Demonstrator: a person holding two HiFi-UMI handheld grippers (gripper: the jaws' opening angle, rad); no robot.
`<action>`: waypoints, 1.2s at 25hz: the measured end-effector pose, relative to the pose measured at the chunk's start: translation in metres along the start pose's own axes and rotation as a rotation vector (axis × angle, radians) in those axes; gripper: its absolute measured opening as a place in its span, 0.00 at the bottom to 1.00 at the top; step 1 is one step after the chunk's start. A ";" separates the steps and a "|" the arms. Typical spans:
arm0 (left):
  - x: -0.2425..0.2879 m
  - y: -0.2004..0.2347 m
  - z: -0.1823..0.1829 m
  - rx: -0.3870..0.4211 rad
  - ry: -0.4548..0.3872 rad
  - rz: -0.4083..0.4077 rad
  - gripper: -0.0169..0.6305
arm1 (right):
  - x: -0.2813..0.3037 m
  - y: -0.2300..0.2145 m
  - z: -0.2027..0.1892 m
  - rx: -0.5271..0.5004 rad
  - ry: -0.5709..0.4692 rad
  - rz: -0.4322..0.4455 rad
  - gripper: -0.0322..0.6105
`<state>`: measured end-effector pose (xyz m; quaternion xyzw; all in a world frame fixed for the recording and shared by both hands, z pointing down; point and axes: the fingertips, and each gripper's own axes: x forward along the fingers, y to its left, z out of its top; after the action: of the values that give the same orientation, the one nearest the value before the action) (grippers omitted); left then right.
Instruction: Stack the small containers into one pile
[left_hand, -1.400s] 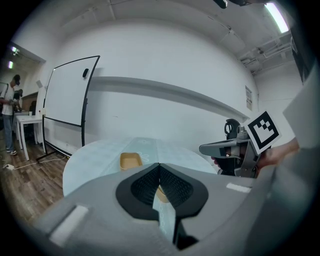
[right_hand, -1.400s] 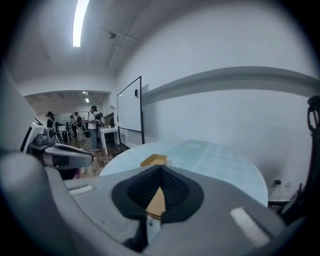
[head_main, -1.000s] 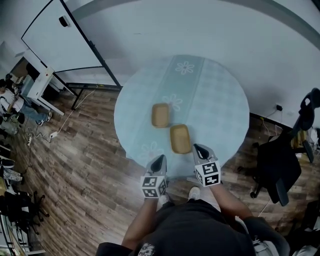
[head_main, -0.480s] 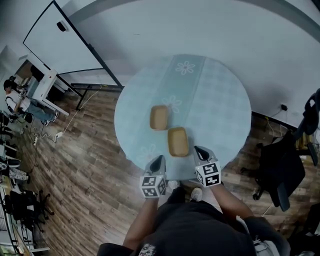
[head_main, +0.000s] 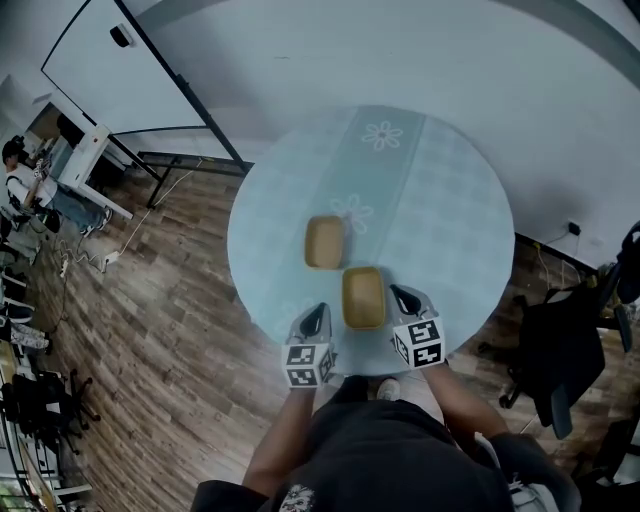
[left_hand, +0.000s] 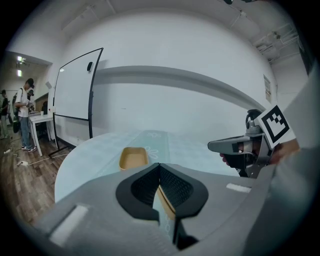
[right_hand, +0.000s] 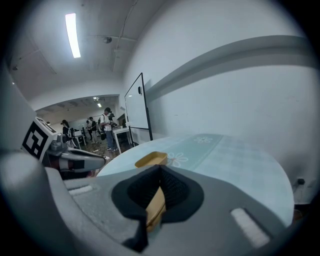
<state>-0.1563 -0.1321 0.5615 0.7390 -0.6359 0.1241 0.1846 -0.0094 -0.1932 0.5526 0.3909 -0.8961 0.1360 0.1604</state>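
Note:
Two small tan containers lie on the round, light-blue table (head_main: 440, 200). The far container (head_main: 325, 242) (left_hand: 134, 158) (right_hand: 151, 159) lies near the table's middle. The near container (head_main: 363, 297) lies close to the front edge; in both gripper views only a sliver of it (left_hand: 165, 200) (right_hand: 156, 205) shows behind the jaws. My left gripper (head_main: 319, 312) (left_hand: 159, 165) hangs just left of the near container, shut and empty. To that container's right is my right gripper (head_main: 399, 293) (right_hand: 160, 167), also shut and empty. Neither gripper touches a container.
A whiteboard (head_main: 110, 70) on a stand is at the back left. A black office chair (head_main: 560, 350) stands right of the table. People and desks (head_main: 30, 190) are at the far left, and cables lie on the wooden floor (head_main: 150, 300).
Both grippers have moved forward from the table's front edge and now flank the near container. The containers have not moved on the table.

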 end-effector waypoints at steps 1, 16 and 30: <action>0.005 0.005 0.000 -0.002 0.007 0.001 0.02 | 0.005 -0.001 0.002 0.000 0.002 -0.002 0.05; 0.085 0.063 -0.021 0.012 0.082 0.039 0.27 | 0.057 -0.020 -0.013 -0.035 0.105 -0.002 0.05; 0.154 0.097 -0.058 -0.025 0.180 0.075 0.69 | 0.093 -0.035 -0.029 0.002 0.154 -0.024 0.05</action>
<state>-0.2248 -0.2564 0.6892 0.6981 -0.6456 0.1889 0.2453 -0.0381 -0.2666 0.6202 0.3902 -0.8761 0.1646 0.2302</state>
